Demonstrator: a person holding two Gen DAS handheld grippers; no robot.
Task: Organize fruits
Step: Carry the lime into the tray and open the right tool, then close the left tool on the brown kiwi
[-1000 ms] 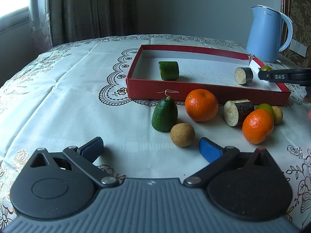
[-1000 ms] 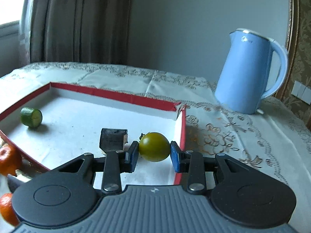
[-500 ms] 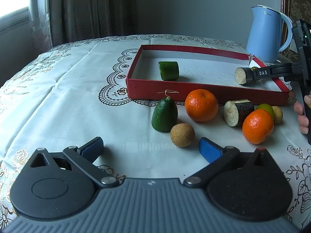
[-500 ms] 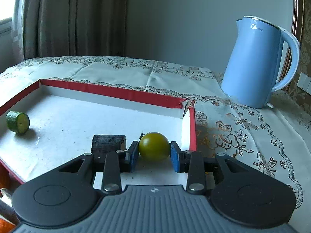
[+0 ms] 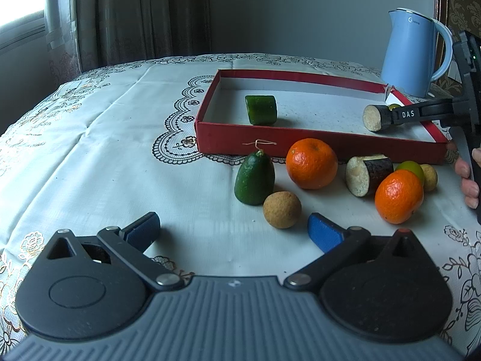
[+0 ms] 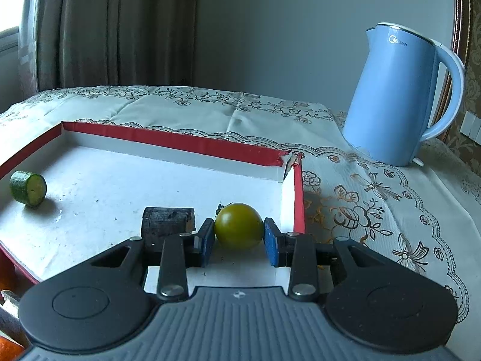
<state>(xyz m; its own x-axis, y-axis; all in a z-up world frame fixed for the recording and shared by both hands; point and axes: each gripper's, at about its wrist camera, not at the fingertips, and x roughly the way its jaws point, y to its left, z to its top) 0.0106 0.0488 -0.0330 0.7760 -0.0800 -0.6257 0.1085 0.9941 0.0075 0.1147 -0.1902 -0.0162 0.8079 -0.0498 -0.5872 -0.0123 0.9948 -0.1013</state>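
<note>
Right wrist view: the right gripper (image 6: 239, 237) is seen with its blue pads (image 6: 206, 242) narrowly apart around a green tomato (image 6: 239, 225); the left pad appears to touch the fruit, while a thin gap shows at the right pad, so a firm grip cannot be confirmed. The tomato is placed inside the red tray (image 6: 180, 143), in its near right corner, just beside a dark eggplant piece (image 6: 166, 219). A cut cucumber piece (image 6: 28, 188) is seen at the tray's left side. A blue kettle (image 6: 396, 96) stands beyond the tray's right corner. Left wrist view: the left gripper (image 5: 234, 231) is held wide apart and empty over the tablecloth (image 5: 105, 150), in front of the tray (image 5: 300, 144). Loose fruit is noted between gripper and tray: a brown round fruit (image 5: 282, 209), an avocado (image 5: 255, 179), one orange (image 5: 311, 163) touching the tray wall, a second eggplant piece (image 5: 368, 174), another orange (image 5: 399, 196).
</note>
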